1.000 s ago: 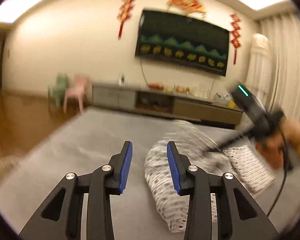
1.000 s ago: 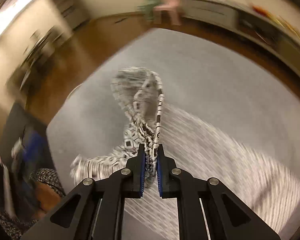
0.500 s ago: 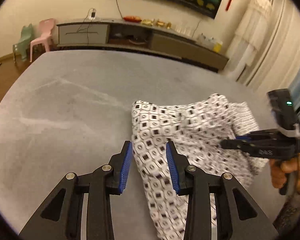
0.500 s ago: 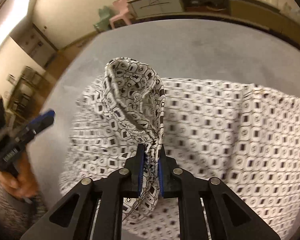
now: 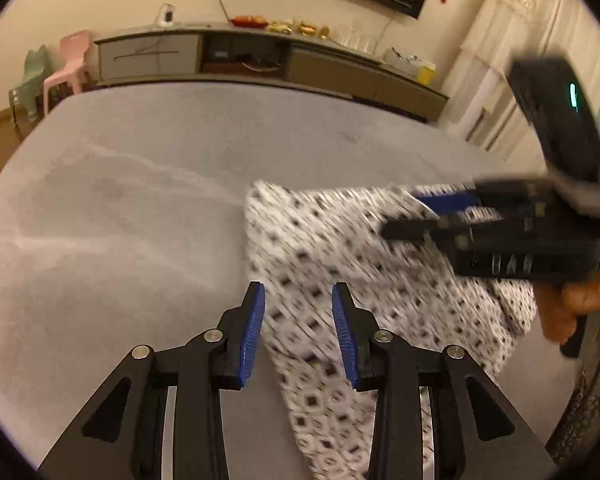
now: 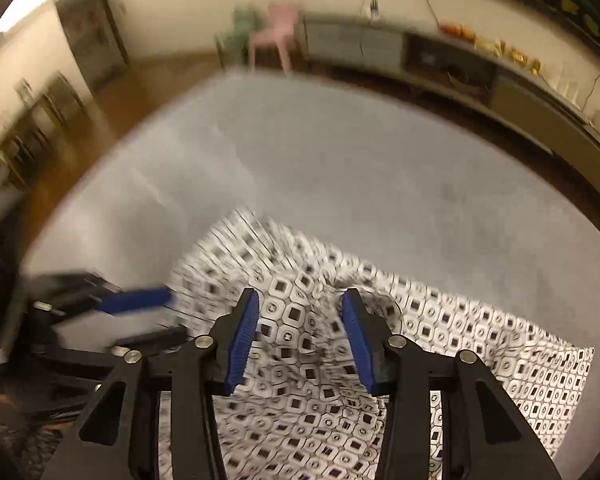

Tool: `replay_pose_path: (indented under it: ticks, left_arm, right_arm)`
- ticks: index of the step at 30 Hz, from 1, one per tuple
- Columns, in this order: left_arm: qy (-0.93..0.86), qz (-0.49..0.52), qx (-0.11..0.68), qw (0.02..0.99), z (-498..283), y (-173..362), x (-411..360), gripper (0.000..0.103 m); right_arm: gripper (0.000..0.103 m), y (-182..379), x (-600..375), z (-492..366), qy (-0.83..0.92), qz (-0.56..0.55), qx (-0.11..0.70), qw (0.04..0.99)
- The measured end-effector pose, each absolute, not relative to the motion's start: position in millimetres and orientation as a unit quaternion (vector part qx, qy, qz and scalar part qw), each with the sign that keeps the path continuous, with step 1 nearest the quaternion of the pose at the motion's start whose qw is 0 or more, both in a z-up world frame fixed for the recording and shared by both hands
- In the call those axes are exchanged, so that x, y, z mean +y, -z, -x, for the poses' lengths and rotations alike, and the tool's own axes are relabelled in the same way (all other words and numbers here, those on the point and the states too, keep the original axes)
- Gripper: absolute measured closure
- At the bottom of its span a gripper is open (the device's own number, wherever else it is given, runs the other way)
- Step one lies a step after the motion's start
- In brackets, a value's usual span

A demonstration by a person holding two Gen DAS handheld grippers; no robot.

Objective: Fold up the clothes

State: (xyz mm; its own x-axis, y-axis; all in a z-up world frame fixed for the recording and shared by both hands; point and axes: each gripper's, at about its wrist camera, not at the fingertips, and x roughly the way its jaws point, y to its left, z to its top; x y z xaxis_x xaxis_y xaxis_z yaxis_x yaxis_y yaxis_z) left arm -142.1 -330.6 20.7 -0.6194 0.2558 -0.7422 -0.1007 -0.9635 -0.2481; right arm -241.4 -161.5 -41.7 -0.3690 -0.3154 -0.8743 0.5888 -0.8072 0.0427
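The black-and-white geometric-print garment (image 6: 440, 344) lies spread on the grey fabric-covered surface (image 5: 148, 200), on its near right part, with a raised ruffle of cloth just ahead of the right gripper (image 6: 298, 330). That gripper's blue-padded jaws stand wide apart with nothing between them, hovering low over the rumpled patch. The left gripper (image 5: 299, 330) is wide open too and holds nothing, poised over the garment's left edge, where a narrower strip of the print runs back toward the camera. Both views are smeared with motion, so how many layers the cloth lies in cannot be read, nor which edge is hem or waistband. Judging from this, the cloth is part-way laid out rather than neatly squared. Whichever fold comes, doing it well would mean pressing that ruffle flat so no bump gets trapped, and taking one clean edge with both grippers level. The cloth looks thin and floppy, so a pinch right at the rim should carry it better than a deep bite.
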Motion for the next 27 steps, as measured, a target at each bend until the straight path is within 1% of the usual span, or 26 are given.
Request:
replay_pose_path:
  ticks: [1,3,4,6,8,10,12,13,15,16,19,23,25,27]
  left_arm:
    - [-0.899,0.418,-0.096,0.089,152,-22,-339,0.065]
    - [-0.901,0.415,-0.106,0.072,176,-21,-352,0.065]
    - [-0.896,0.422,-0.113,0.078,189,-18,-356,0.065]
    - [-0.882,0.442,-0.108,0.121,214,-9,-345,0.065]
    - [-0.875,0.452,-0.082,0.154,225,-6,-326,0.065]
    - [-0.874,0.463,-0.027,0.145,234,1,-307,0.064]
    - [-0.876,0.469,0.024,0.109,239,12,-299,0.060]
    - [-0.881,0.463,0.030,0.088,241,15,-303,0.054]
    - [-0.885,0.461,0.007,0.061,245,15,-312,0.054]
    - [-0.887,0.459,-0.006,0.045,247,13,-317,0.054]
    - [-0.895,0.439,-0.075,0.020,244,2,-335,0.055]
    - [-0.903,0.405,-0.141,0.007,228,-18,-364,0.058]
    - [-0.896,0.406,-0.175,0.048,217,-22,-374,0.058]
    - [-0.891,0.409,-0.177,0.087,205,-23,-375,0.058]
  right_arm:
    - [0.059,46,-160,239,0.819,-0.488,0.141,0.267]
    - [0.059,53,-151,229,0.829,-0.481,0.139,0.249]
    - [0.059,53,-151,224,0.835,-0.472,0.138,0.244]
    - [0.059,53,-151,215,0.843,-0.459,0.143,0.242]
    - [0.059,59,-148,208,0.841,-0.455,0.158,0.245]
    - [0.059,65,-146,201,0.839,-0.452,0.173,0.249]
    - [0.059,72,-144,194,0.837,-0.448,0.187,0.252]
    - [0.059,76,-138,194,0.838,-0.451,0.188,0.245]
    - [0.059,87,-124,196,0.839,-0.461,0.184,0.224]
    - [0.059,88,-116,196,0.842,-0.463,0.167,0.222]
    - [0.059,90,-104,195,0.846,-0.471,0.141,0.209]
    - [0.059,86,-110,188,0.848,-0.469,0.145,0.200]
    - [0.059,71,-141,185,0.853,-0.459,0.140,0.205]
    - [0.055,59,-154,192,0.858,-0.446,0.134,0.216]
